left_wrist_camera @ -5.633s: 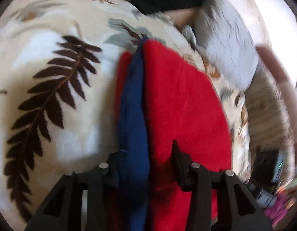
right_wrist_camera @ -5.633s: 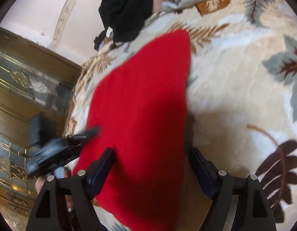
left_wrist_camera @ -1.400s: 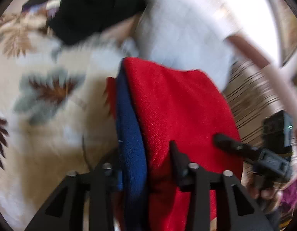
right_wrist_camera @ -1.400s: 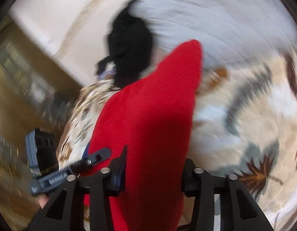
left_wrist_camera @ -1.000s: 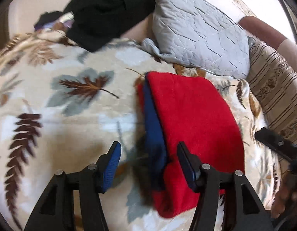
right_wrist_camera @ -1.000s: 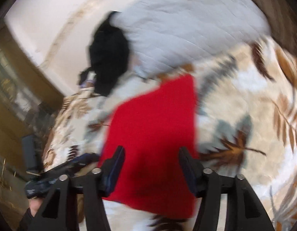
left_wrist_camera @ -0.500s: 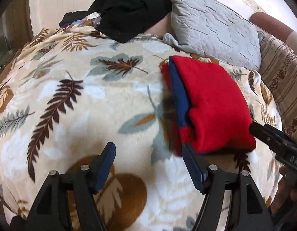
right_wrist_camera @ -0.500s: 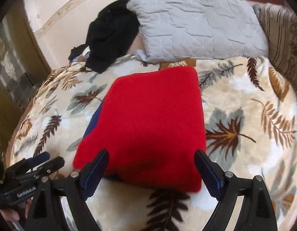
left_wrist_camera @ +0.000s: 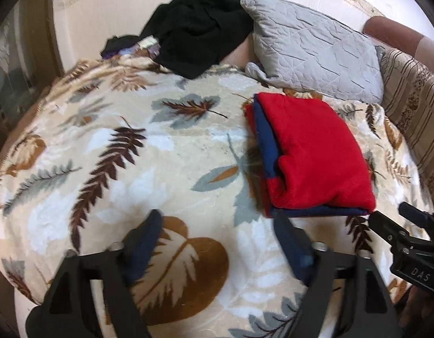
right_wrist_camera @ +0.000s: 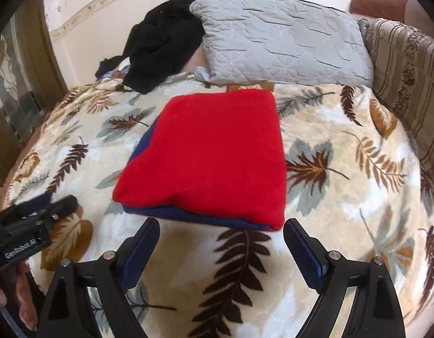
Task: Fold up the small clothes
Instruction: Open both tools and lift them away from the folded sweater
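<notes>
Red-and-blue garment: folded, newly laid on blanket; we have released both left gripper and right gripper, jaws spread; fold complete.

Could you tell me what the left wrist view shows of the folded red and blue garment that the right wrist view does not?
Only the left wrist view shows the folded red and blue garment from its side, with the blue layer running the length of that edge, and the right gripper beside it. Only the right wrist view shows the broad red top face and the left gripper at the frame's left. Both show the garment lying on the leaf-print blanket, the grey pillow, the black clothes, and open jaws holding nothing.
</notes>
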Tool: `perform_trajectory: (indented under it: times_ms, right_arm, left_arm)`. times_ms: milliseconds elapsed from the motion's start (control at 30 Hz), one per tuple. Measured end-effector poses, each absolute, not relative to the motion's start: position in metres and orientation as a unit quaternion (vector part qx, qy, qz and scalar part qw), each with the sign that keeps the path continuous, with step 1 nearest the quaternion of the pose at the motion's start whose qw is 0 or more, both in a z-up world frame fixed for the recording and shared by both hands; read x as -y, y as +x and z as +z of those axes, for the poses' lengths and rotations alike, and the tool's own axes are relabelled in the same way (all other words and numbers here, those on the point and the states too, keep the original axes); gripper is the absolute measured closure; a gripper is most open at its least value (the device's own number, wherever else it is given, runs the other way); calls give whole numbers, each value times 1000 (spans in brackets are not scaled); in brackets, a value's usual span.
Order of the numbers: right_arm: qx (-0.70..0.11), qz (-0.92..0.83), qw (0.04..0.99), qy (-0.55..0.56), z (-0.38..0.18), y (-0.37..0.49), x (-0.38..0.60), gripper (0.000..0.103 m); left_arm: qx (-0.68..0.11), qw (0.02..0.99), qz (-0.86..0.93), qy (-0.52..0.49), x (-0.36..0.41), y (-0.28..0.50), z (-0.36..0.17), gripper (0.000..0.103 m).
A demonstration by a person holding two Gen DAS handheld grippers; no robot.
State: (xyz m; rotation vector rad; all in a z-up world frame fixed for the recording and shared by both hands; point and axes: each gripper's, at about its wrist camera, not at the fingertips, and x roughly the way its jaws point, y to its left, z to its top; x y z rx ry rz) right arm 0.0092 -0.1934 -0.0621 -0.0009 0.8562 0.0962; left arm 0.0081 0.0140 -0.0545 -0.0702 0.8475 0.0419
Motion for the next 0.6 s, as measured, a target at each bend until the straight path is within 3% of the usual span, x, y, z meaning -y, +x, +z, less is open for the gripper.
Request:
perform_trajectory:
  times_ms: [600]
  right_arm:
    - [-429, 56, 901, 24, -65, 22, 209, 11]
  left_arm:
    - [-414, 910, 25, -26, -16, 18, -61, 15]
